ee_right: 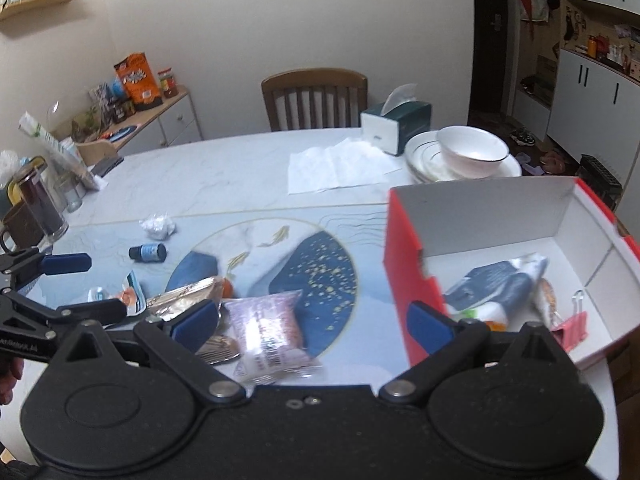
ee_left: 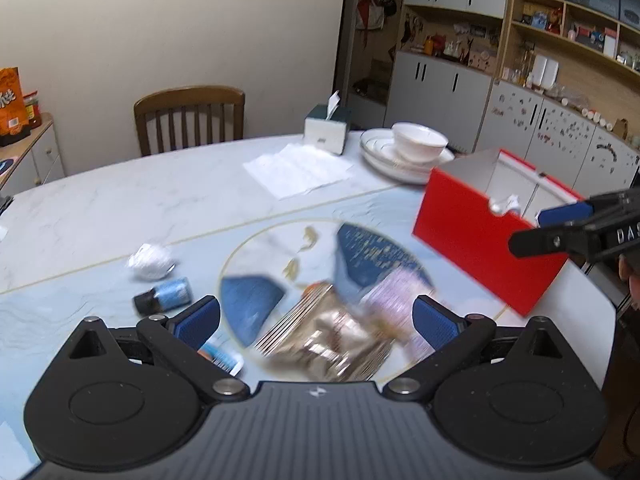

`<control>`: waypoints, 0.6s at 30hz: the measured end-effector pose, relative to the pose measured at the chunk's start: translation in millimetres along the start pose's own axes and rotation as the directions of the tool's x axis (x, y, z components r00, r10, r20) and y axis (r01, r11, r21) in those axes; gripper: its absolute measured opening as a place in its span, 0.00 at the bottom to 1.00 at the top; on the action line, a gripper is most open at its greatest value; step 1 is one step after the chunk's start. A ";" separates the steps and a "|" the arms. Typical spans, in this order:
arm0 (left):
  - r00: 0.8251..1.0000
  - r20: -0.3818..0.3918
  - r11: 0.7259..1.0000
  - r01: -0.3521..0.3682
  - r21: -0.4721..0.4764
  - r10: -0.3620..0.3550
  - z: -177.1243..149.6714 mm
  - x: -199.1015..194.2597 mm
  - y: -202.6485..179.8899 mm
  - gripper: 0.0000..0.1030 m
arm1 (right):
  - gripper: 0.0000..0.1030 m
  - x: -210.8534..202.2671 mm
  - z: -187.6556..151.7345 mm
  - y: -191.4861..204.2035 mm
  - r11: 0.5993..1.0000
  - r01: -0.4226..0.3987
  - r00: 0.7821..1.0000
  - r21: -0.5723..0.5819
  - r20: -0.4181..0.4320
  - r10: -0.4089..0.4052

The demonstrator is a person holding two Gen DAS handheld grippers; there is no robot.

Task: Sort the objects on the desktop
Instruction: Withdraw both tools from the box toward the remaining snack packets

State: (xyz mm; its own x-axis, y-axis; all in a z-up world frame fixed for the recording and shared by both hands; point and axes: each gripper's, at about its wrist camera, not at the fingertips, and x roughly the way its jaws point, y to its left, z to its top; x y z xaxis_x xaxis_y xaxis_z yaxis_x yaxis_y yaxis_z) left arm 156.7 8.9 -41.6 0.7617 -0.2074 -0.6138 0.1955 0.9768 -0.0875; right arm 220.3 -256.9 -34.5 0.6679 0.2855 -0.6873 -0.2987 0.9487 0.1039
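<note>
1. Marble-patterned, the bench (ee_right: 224, 176) fills a dining room, with a wooden chair (ee_right: 315, 98) at its far side and cupboards (ee_left: 440, 84) beyond.
2. On the far part of the bench lie a tissue box (ee_right: 396, 128), flat tissues (ee_right: 340, 166) and a bowl (ee_right: 472, 152) on stacked plates (ee_right: 424, 160).
3. The left gripper (ee_left: 316, 322) has its fingers (ee_left: 200, 320) spread wide and holds nothing.
4. Between and just ahead of those fingers lie blurred snack packets: a gold packet (ee_left: 320, 336) and a lilac packet (ee_left: 396, 300).
5. Ahead and left of the left fingers lie a small blue bottle (ee_left: 164, 294) on its side and, just past it, a paper ball (ee_left: 150, 260).
6. A small wrapper (ee_left: 222, 356) peeks out just behind the inner left finger.
7. The right gripper (ee_right: 312, 322) is also wide open and empty.
8. In the right wrist view the lilac packet (ee_right: 268, 328) lies between its fingers (ee_right: 198, 322), and the gold packet (ee_right: 188, 300) lies just beyond the left finger.
9. The red box (ee_right: 404, 264) stands open on the bench; its near corner wall is just by the right finger (ee_right: 428, 324).
10. Inside the box lie a blue-and-white pouch (ee_right: 496, 288) and a pink binder clip (ee_right: 570, 328).
11. The bottle (ee_right: 148, 252) and paper ball (ee_right: 158, 226) lie well ahead and left of the right gripper's fingers.
12. Each gripper shows at the edge of the other's view.
</note>
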 end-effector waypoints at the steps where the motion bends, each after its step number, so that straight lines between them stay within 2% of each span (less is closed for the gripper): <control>1: 1.000 -0.009 1.000 -0.003 -0.002 0.003 -3.2 0.6 4.7 1.00 | 0.98 3.8 -0.2 3.2 1.000 -0.002 1.000 -0.004 -0.006 0.002; 10: 0.996 -0.076 0.999 -0.043 -0.017 0.042 -24.9 11.3 50.4 1.00 | 0.97 37.9 -6.2 23.6 0.999 -0.006 0.998 -0.035 -0.065 0.004; 18: 0.991 -0.129 0.999 -0.027 0.022 0.029 -38.4 30.2 83.0 1.00 | 0.96 65.2 -10.5 32.1 0.999 -0.006 0.993 -0.038 -0.116 0.001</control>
State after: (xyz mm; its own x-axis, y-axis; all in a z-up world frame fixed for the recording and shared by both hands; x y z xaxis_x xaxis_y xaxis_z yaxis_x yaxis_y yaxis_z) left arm 172.2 85.8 -97.6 0.6809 -0.1701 -0.7123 0.1889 0.9805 -0.0537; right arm 247.1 -209.3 -83.5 0.5842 0.2689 -0.7658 -0.3281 0.9412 0.0802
